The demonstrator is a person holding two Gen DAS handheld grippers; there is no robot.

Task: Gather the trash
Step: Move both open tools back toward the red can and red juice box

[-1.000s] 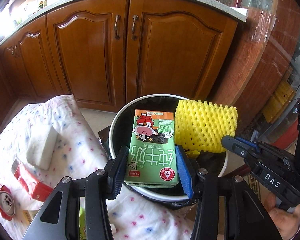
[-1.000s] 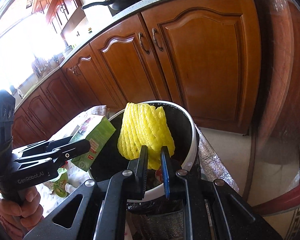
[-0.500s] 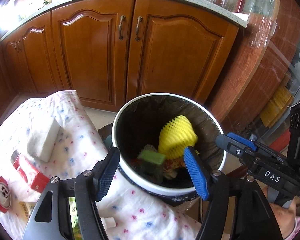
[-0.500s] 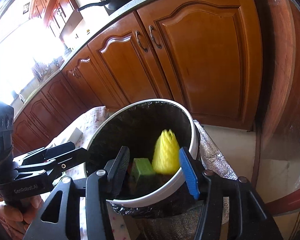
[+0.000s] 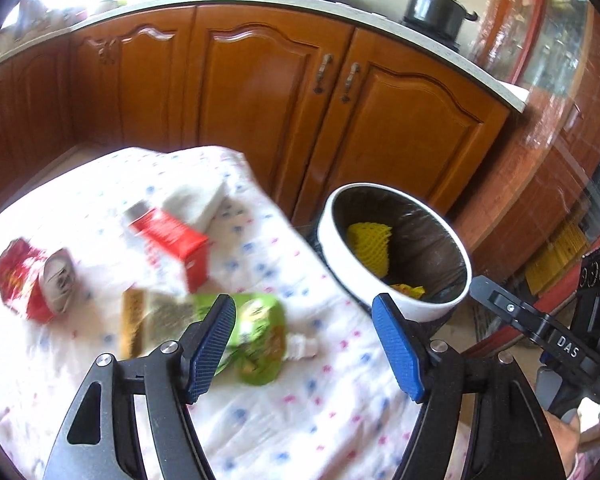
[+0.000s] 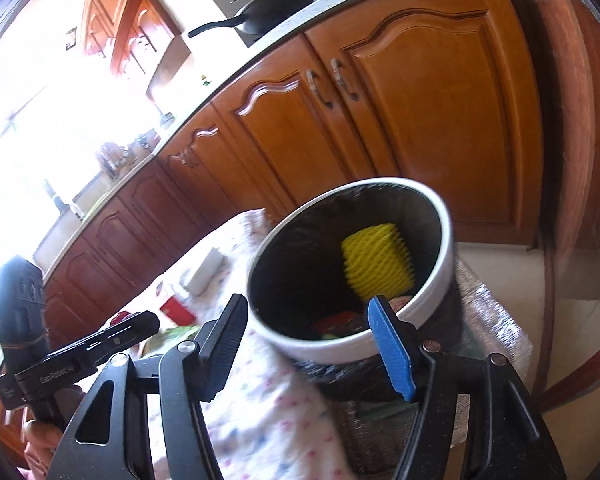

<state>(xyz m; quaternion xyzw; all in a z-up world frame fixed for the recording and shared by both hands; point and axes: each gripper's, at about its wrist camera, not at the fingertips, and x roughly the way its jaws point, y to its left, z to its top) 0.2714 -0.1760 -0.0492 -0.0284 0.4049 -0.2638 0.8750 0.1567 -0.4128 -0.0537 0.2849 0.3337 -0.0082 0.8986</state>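
Observation:
The white trash bin (image 5: 396, 300) with a black liner stands by the table's right edge. A yellow foam net (image 5: 370, 246) lies inside it on other trash, and the right wrist view shows the net (image 6: 376, 264) too. My left gripper (image 5: 302, 320) hangs over the cloth with its jaws opening and nothing between them, just right of a green pouch (image 5: 260, 332). My right gripper (image 6: 307, 308) hovers at the near rim of the bin (image 6: 340, 346), its jaws opening and empty.
On the spotted tablecloth (image 5: 284, 432) lie a red carton (image 5: 172, 240), a white foam block (image 5: 196, 204), a crushed red can (image 5: 32, 280) and a tan packet (image 5: 148, 320). Wooden cabinet doors (image 5: 260, 112) stand behind, with pots on the counter above.
Both grippers opened. The green milk carton and the yellow net dropped into the bin. My left gripper then swung left from the bin to the trash on the table.

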